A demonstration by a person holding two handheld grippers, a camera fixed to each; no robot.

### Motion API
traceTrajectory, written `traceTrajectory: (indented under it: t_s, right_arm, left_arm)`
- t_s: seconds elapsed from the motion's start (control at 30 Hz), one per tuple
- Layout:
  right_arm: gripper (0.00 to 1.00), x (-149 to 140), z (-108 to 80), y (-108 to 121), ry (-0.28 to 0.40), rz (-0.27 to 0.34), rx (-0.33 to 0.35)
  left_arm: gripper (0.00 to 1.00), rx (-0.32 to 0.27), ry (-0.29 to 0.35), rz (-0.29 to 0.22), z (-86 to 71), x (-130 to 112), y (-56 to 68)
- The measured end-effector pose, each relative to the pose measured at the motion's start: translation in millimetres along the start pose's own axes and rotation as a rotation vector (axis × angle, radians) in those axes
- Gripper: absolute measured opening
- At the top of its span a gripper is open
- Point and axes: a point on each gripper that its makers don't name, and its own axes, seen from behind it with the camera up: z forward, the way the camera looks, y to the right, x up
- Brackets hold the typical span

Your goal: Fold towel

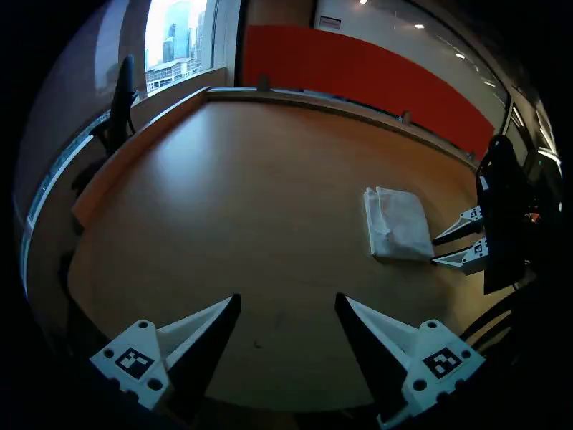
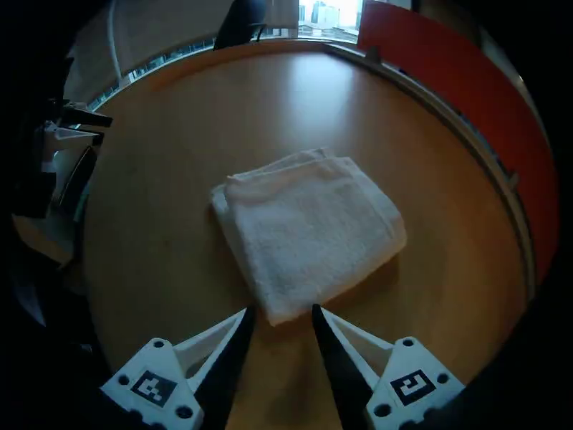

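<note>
White folded towel (image 2: 308, 229), right gripper (image 2: 281, 312) narrowly parted at its corner, left gripper (image 1: 288, 299) spread wide, empty

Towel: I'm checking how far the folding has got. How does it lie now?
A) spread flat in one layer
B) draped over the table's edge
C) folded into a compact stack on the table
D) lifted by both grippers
C: the towel lies as a layered rectangle on the table, stacked edges showing along one side.
</note>
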Motion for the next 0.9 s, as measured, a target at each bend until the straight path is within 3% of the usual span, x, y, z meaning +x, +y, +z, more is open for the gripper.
traceTrajectory:
  t_s: [0.23,0.63,0.9]
  right_arm:
    - [0.44,-5.9,1.2,-1.7,-0.004,0.017,-0.004]
    - [0.41,-9.9,5.4,-4.9,-0.009,0.029,-0.001]
    - [0.30,-9.9,8.1,-3.9,-0.006,0.045,-0.005]
  left_arm:
    - [0.98,-0.003,0.001,-0.001,-0.1,0.1,1.0]
    - [0.98,-0.006,-0.002,0.006,0.5,0.9,3.1]
    - [0.98,-0.007,-0.003,0.007,0.0,0.6,3.4]
